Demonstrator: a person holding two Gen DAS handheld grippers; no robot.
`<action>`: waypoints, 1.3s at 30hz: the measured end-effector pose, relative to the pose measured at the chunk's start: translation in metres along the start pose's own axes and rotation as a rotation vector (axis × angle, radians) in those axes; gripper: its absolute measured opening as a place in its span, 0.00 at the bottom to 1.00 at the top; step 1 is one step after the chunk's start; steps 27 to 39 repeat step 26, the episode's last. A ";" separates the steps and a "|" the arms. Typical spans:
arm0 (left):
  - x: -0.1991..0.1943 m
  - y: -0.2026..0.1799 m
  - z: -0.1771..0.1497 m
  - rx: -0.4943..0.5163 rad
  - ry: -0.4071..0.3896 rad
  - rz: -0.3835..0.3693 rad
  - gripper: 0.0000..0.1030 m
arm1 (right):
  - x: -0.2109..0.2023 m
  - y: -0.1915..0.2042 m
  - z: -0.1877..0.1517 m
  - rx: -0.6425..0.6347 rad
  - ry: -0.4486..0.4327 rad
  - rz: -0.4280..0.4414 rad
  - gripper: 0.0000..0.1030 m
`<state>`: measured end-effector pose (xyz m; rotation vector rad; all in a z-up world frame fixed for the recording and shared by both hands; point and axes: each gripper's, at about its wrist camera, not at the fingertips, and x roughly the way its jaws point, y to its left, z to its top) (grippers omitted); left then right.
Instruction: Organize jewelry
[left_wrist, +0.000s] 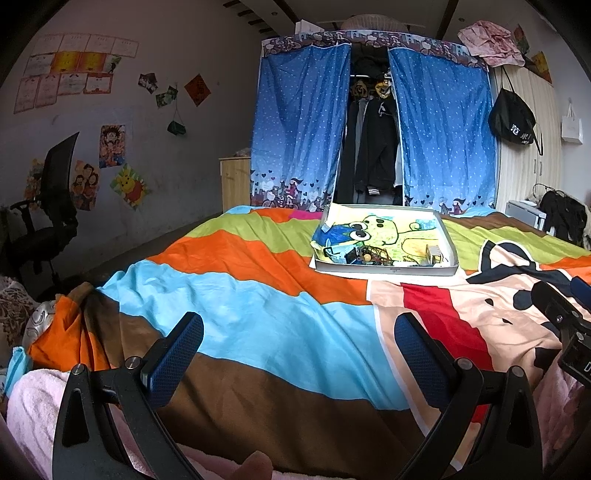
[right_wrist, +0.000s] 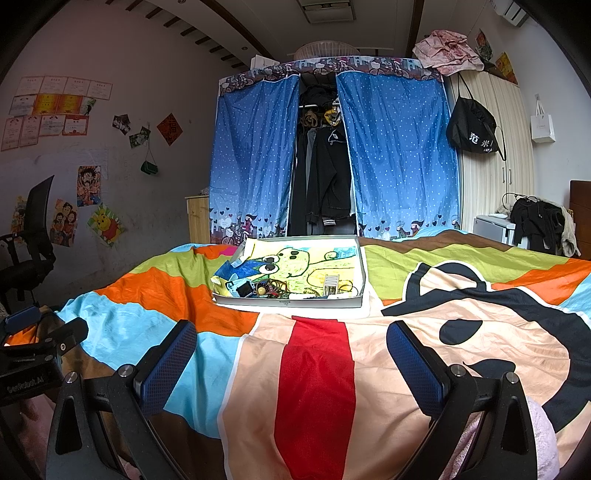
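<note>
Both grippers, the left gripper (left_wrist: 298, 352) and right gripper (right_wrist: 291, 360), hang empty with jaws spread wide, low over the bed (right_wrist: 369, 369), while the jewelry (right_wrist: 275, 288), seemingly a tangled heap, sits well ahead of them along the shallow tray's (right_wrist: 288, 303) near edge.

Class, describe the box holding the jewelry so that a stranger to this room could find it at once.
Start at the bed with the striped cartoon blanket, in front of the blue dotted wardrobe curtains. In the middle of the blanket lies a shallow white box. It alone is lined with a yellow cartoon drawing, with jewelry heaped along its near edge.
</note>
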<state>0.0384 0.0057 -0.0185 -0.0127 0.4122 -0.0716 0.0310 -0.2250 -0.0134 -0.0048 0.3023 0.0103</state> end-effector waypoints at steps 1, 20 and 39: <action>0.000 0.000 0.001 0.004 -0.006 0.007 0.99 | 0.000 0.000 0.000 0.000 0.000 0.000 1.00; -0.001 0.007 -0.002 0.015 -0.038 0.025 0.99 | 0.000 0.000 0.000 -0.001 0.000 0.000 1.00; 0.000 0.008 -0.002 0.013 -0.037 0.025 0.99 | 0.000 0.000 0.000 -0.001 -0.001 0.000 1.00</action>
